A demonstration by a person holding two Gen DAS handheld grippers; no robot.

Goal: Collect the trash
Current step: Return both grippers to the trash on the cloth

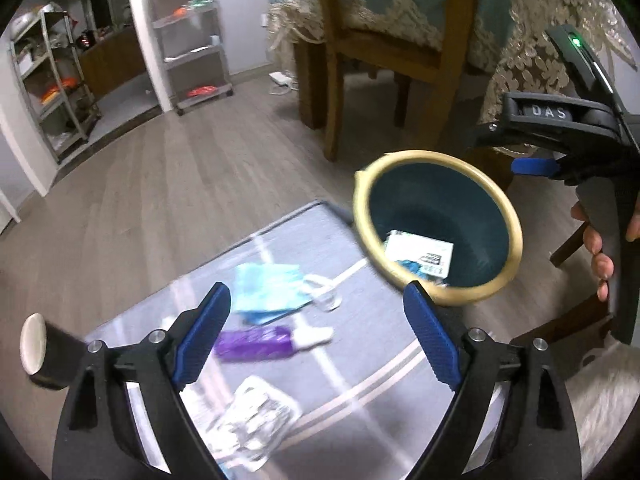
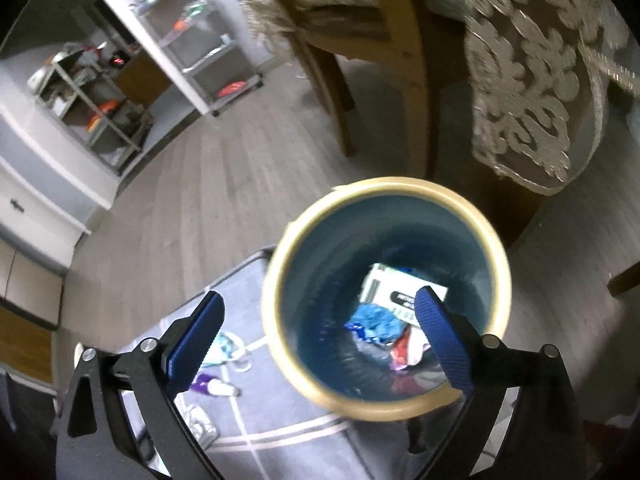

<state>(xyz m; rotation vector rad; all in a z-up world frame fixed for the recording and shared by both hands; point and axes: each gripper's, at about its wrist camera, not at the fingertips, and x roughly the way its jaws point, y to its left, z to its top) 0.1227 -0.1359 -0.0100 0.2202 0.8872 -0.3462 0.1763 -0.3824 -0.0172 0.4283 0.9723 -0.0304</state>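
Note:
A teal bin with a cream rim point(image 1: 516, 236) stands at the corner of a grey rug; a white box point(image 1: 420, 250) lies inside. My left gripper point(image 1: 317, 285) hangs open and empty above the rug. Below it lie a light blue face mask point(image 1: 268, 284), a purple wrapper point(image 1: 252, 342) and a crinkled clear packet point(image 1: 256, 420). My right gripper point(image 2: 320, 292) is open and empty over the bin's rim point(image 2: 276, 320). Down in the bin are the white box point(image 2: 400, 288) and a blue wrapper point(image 2: 374, 324). A person's hand point(image 1: 596, 256) holds the right gripper's handle.
A wooden chair point(image 1: 332, 80) and a table draped in a lace cloth point(image 1: 540, 60) stand just behind the bin. Shelf racks point(image 1: 188, 40) and a metal rack point(image 1: 52, 80) line the far wall. The grey rug point(image 1: 360, 360) lies on wood flooring point(image 1: 160, 184).

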